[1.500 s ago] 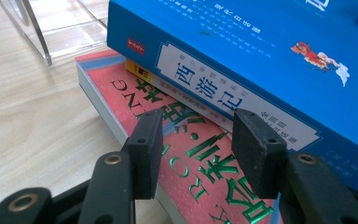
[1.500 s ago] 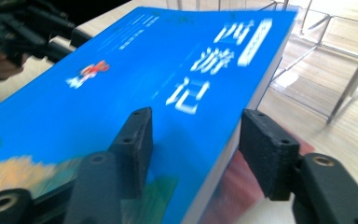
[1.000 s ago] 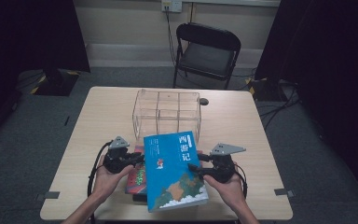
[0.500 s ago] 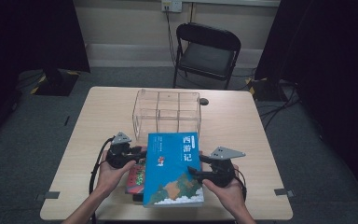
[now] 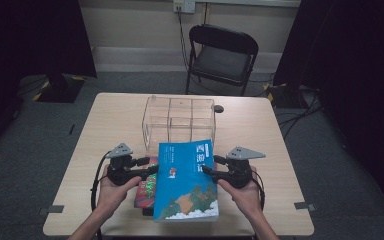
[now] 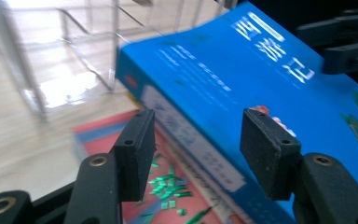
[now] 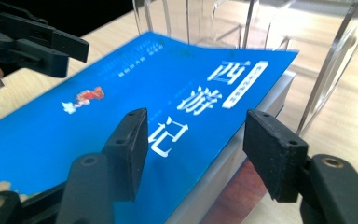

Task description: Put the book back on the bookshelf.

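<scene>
Blue book [image 5: 187, 182] sits edge-on between both released tools, left [image 5: 152, 167] just opening, right [image 5: 206, 165] closing slightly.

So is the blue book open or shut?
Shut. The blue book shows its whole front cover, and its page edges are stacked tight under it.

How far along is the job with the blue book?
Done: the blue book lies on top of the red book, in front of the clear acrylic organizer. In hand: the left gripper has just been opening, the right gripper closing a little; both straddle the blue book's edges, neither visibly pressing. Still to do: probably lifting it into the organizer, whose compartments look empty.
</scene>
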`<state>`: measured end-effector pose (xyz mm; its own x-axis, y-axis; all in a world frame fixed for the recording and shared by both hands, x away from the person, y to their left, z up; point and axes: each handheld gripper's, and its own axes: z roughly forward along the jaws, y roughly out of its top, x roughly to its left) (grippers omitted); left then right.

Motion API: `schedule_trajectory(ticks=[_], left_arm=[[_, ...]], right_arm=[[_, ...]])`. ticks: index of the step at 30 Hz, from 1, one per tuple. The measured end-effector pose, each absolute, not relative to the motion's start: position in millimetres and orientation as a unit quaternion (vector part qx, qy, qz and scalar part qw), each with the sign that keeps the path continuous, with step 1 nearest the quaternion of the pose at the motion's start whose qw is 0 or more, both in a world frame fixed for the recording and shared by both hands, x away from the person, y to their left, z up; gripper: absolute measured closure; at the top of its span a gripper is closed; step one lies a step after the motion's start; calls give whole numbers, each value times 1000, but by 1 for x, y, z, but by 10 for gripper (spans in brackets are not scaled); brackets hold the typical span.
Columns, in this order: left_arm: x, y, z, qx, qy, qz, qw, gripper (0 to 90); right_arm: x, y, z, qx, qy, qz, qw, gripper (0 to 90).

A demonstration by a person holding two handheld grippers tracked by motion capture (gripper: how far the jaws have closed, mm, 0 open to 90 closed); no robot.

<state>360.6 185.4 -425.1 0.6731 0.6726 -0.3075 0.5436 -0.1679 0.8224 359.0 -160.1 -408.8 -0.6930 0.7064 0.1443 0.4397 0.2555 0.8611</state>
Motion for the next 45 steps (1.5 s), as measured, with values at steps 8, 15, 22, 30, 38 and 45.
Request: schedule_trajectory(ticks=[8, 15, 22, 30, 38, 45], left_arm=[[359, 173, -427, 765, 399, 36, 504, 464], [358, 169, -428, 772, 391, 47, 500, 407], [360, 168, -430, 767, 399, 42, 500, 383], [359, 165, -430, 765, 404, 50, 499, 356], [359, 165, -430, 765, 403, 50, 500, 356], [359, 165, -430, 763, 406, 49, 500, 356]], right_arm=[[364, -163, -427, 395, 768, 495, 95, 340], [367, -162, -431, 406, 762, 500, 72, 289], [367, -157, -427, 415, 765, 486, 81, 316], [364, -160, -420, 418, 754, 497, 97, 442], [358, -160, -412, 406, 743, 524, 96, 508], [346, -152, -420, 399, 765, 502, 65, 520]])
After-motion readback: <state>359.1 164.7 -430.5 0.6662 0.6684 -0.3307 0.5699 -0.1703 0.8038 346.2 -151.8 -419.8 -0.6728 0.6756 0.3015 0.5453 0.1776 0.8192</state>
